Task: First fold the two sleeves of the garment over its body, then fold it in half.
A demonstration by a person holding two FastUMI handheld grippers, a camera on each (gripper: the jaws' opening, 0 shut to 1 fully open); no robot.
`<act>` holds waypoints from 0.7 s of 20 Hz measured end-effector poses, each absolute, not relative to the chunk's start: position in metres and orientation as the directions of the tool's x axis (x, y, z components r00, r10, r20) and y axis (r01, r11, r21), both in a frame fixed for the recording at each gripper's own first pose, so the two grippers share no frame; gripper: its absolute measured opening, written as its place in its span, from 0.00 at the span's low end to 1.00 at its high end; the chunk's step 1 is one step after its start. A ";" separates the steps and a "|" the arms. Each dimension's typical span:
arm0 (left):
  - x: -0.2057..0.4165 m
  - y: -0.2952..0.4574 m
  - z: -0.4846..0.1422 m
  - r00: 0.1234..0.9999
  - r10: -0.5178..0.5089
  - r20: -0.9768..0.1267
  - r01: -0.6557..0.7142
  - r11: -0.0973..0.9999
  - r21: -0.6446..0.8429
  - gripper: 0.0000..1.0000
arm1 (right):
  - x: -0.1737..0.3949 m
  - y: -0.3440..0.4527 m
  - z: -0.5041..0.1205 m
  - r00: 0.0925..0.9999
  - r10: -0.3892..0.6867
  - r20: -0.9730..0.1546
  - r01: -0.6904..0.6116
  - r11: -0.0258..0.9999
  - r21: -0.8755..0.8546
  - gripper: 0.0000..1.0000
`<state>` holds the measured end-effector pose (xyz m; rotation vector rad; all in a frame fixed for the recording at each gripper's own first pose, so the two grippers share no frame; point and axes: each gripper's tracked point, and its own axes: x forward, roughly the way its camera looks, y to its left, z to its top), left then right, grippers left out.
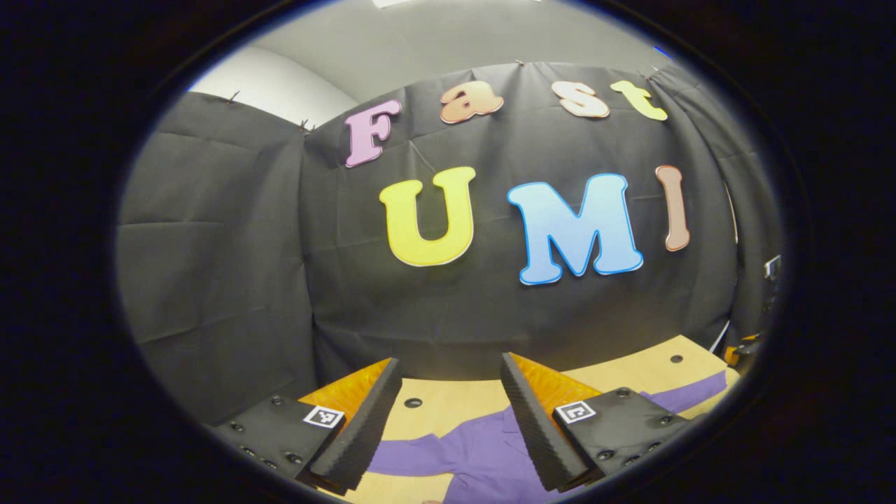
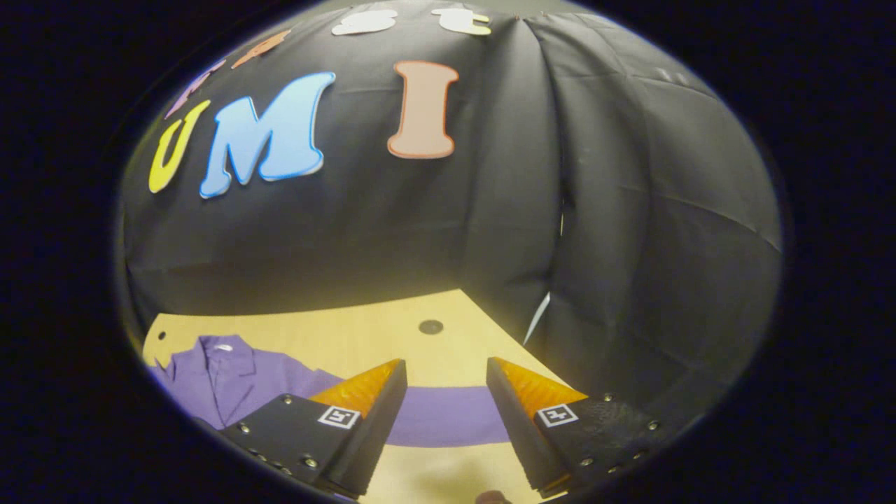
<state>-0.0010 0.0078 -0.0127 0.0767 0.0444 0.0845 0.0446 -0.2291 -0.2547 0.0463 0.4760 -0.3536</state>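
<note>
Left gripper view: I have left tongs (image 1: 448, 413) wide open, empty, above purple garment (image 1: 483, 455) flat on counter (image 1: 434, 406) | right tongs (image 2: 444, 406) gaping, holding nothing, right sleeve (image 2: 448, 420) running crosswise just beyond tips, nearest | no sleeve folded yet

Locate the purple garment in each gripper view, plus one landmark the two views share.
Left gripper view: purple garment at bottom centre, lying on the table behind the open fingers.
Right gripper view: it lies bottom left, its sleeve stretching across between the open fingers.
Shared landmark: the light wooden table under it.
</note>
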 end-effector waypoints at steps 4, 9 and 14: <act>-0.003 0.008 -0.020 0.992 0.109 -0.064 -0.104 0.991 0.078 0.96 | 0.039 -0.261 -0.322 0.734 -0.347 -0.584 0.388 0.920 -0.059 0.77; -0.003 0.007 -0.028 0.987 0.133 -0.091 -0.125 0.988 0.087 0.93 | 0.032 -0.271 -0.358 0.643 -0.362 -0.675 0.405 0.909 -0.101 0.77; -0.001 -0.001 -0.035 0.983 0.143 -0.112 -0.132 0.987 0.096 0.93 | 0.035 -0.270 -0.346 0.594 -0.357 -0.721 0.423 0.901 -0.097 0.77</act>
